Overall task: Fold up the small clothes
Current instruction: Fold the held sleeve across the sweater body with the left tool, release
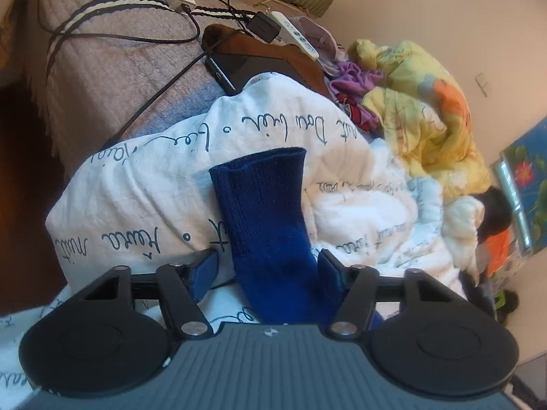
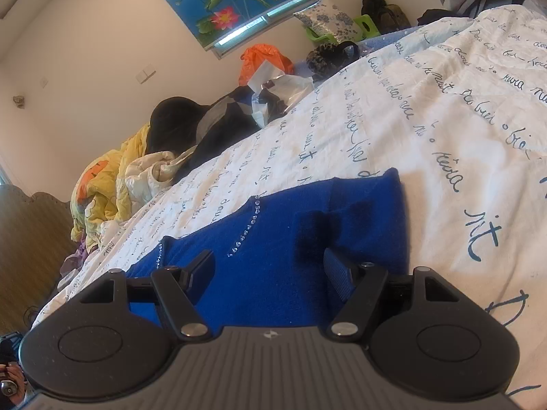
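Both jaws open | sleeve [image 1: 270, 225] base hidden | sweater [image 2: 273, 239] cut off

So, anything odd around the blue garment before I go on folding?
Yes. A phone, charger block and power strip with trailing cables lie on the bed just beyond the white duvet, near the blue sleeve.

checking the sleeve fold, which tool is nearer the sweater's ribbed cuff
Left. The left tool straddles the sleeve just below the ribbed cuff; the right tool is over the sweater's beaded body, no cuff in its view.
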Demonstrator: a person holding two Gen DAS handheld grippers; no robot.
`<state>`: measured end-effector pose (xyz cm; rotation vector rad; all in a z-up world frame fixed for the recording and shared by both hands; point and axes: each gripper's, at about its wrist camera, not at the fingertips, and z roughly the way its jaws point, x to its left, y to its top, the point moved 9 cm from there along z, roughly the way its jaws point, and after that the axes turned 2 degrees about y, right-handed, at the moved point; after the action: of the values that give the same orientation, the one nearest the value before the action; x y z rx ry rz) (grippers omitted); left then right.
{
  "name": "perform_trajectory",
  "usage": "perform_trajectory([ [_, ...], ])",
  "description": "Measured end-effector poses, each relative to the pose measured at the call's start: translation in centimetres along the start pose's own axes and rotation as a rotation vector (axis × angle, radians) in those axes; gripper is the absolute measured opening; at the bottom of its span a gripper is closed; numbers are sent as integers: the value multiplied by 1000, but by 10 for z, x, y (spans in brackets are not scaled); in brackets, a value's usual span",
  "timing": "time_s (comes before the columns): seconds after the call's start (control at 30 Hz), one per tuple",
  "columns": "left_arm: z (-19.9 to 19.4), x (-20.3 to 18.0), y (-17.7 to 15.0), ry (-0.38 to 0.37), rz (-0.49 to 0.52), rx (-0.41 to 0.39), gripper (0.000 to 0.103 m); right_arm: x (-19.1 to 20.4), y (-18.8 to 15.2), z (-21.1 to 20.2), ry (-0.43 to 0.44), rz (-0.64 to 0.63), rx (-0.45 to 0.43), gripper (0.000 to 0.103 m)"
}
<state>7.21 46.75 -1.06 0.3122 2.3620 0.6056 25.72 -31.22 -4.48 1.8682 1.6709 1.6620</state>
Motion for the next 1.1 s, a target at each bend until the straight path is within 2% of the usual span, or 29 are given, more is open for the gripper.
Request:
perform_trajectory([
  [0.03,2,1,0,7,7,-4,60,0,0,0,1,1,0,69],
  [0.1,7,1,-3,19,28,2,43,-1,1,0,2,3,-1,69],
  [0.13,9,-1,-4,26,43,6,17,0,1,0,3,5,-1,69],
  [0.17,10,-3,-4,34,52,6,3,0,1,0,4,5,-2,70],
  [0.27,-9,-23,-5,63,85,-62,3,-1,1,0,2,3,-1,70],
  [0.37,-47,-93,-29,-41,200,-146,3,-1,1,1,2,4,-2,70],
  [0.47,-85,-197,-103,-210,433,-194,2,-1,1,0,4,5,-1,70],
  [0.53,-108,-263,-183,-357,630,-166,3,-1,2,0,8,14,-3,70],
  [0.57,-119,-288,-230,-437,720,-127,3,-2,2,0,11,19,-4,70],
  [0.6,-128,-307,-284,-513,833,-64,5,-2,2,0,15,25,-4,70],
  [0.67,-143,-323,-383,-599,1060,52,47,-4,3,-1,23,41,-7,70],
  [0.7,-149,-320,-423,-628,1143,101,63,-4,2,-1,27,47,-7,70],
  [0.73,-155,-312,-453,-644,1209,124,88,-4,2,-1,30,51,-6,70],
  [0.77,-162,-303,-470,-651,1246,104,93,-4,2,-1,32,52,-6,70],
  [0.83,-173,-282,-484,-677,1280,48,95,-4,1,-1,35,54,-5,70],
  [0.9,-175,-265,-482,-681,1268,68,97,-3,2,-1,31,56,1,70],
  [1.0,-164,-243,-455,-646,1190,78,100,4,4,-4,-29,131,67,71],
  [1.03,-158,-238,-443,-629,1149,74,103,11,5,-6,-27,182,95,76],
  [1.1,-145,-232,-423,-601,1068,91,103,34,0,-3,52,198,175,78],
])
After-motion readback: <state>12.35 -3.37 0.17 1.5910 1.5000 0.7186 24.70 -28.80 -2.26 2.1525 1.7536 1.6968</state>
